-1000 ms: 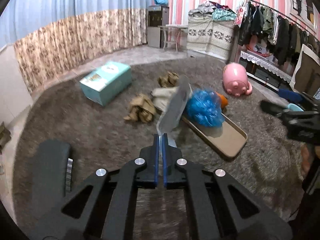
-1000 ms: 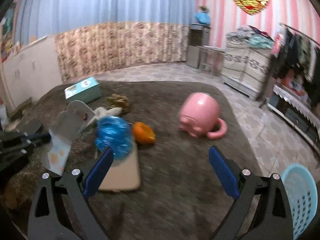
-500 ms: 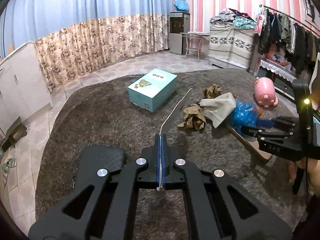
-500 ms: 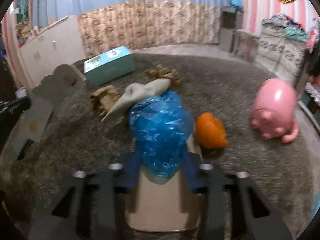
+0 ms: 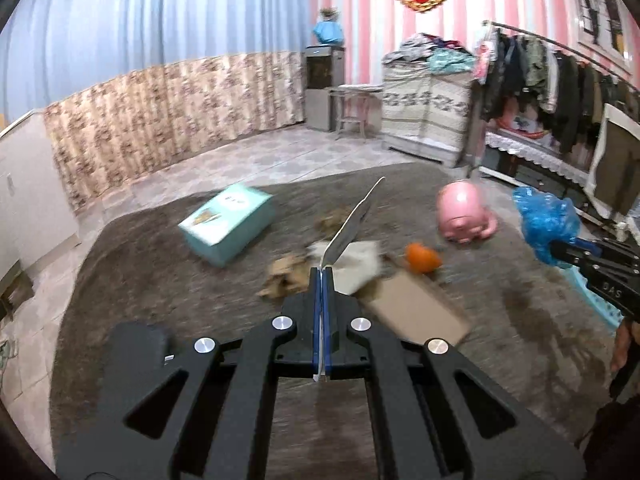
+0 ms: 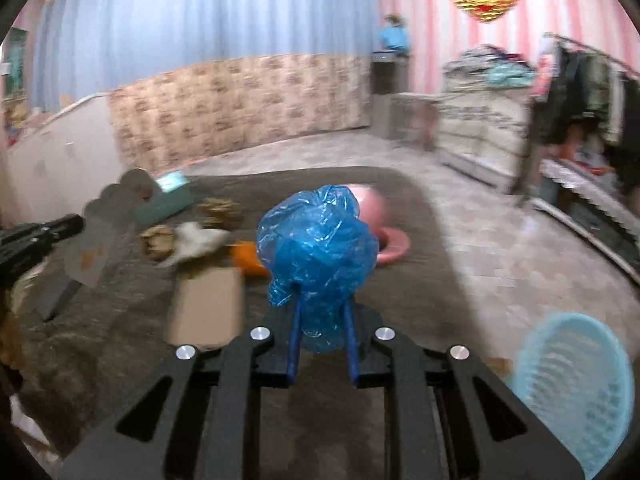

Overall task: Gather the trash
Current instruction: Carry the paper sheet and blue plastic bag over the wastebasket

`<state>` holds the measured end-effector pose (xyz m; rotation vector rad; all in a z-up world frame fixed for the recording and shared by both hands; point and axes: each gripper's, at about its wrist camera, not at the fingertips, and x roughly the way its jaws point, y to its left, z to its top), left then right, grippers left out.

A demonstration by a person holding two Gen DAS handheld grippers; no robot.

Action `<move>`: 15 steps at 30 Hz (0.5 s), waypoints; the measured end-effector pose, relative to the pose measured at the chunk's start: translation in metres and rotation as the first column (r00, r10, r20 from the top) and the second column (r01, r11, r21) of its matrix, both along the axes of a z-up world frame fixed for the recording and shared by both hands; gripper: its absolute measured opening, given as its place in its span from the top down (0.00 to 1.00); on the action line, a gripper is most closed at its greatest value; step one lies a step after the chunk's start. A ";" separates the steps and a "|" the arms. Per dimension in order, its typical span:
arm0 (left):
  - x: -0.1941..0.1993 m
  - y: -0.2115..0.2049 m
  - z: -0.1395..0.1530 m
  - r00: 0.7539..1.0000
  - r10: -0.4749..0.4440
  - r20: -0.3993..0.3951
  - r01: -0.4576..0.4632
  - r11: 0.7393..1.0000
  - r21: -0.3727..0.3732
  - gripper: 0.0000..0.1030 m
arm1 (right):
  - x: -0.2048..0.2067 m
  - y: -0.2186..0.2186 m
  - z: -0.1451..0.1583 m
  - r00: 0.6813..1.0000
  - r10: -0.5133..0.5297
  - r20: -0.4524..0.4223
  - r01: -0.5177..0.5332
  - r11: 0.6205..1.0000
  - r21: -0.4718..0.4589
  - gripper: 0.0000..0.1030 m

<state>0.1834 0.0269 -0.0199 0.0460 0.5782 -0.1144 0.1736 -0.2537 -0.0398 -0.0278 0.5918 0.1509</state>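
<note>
My left gripper (image 5: 322, 276) is shut on a thin flat card (image 5: 349, 229), held edge-on above the brown rug; the card also shows in the right wrist view (image 6: 105, 229). My right gripper (image 6: 322, 304) is shut on a crumpled blue plastic bag (image 6: 318, 242), lifted off the rug; the bag also shows at the right of the left wrist view (image 5: 546, 222). On the rug lie an orange object (image 5: 422, 258), a white cloth (image 5: 358, 266), brown crumpled paper (image 5: 286, 276) and a flat cardboard tray (image 5: 420, 312). A light blue basket (image 6: 576, 388) stands at the lower right.
A teal box (image 5: 226, 228) and a pink pig-shaped toy (image 5: 464, 214) sit on the rug (image 5: 140, 272). A clothes rack (image 5: 560, 76) and covered furniture (image 5: 426, 116) line the right wall. A cabinet (image 5: 24, 184) stands at the left.
My right gripper has closed on the blue bag and lifted it off the cardboard tray, swinging right toward the basket. My left gripper still holds the card and has turned slightly.
</note>
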 end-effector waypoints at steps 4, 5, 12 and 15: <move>-0.003 -0.042 0.007 0.998 -0.061 0.026 0.061 0.998 -0.003 1.00 | -0.032 -0.053 0.012 0.990 -0.137 0.022 0.136 0.990 0.023 0.82; -0.004 -0.053 0.008 0.997 -0.076 0.028 0.076 0.997 -0.003 1.00 | -0.043 -0.069 0.015 0.983 -0.183 0.028 0.181 0.982 0.043 0.82; -0.010 -0.128 0.010 0.981 -0.190 0.031 0.190 0.982 -0.007 1.00 | -0.066 -0.158 0.010 0.914 -0.401 0.053 0.393 0.911 0.126 0.82; -0.008 -0.160 0.004 0.972 -0.235 0.018 0.235 0.972 -0.002 1.00 | -0.064 -0.182 -0.003 0.889 -0.457 0.037 0.451 0.886 0.109 0.82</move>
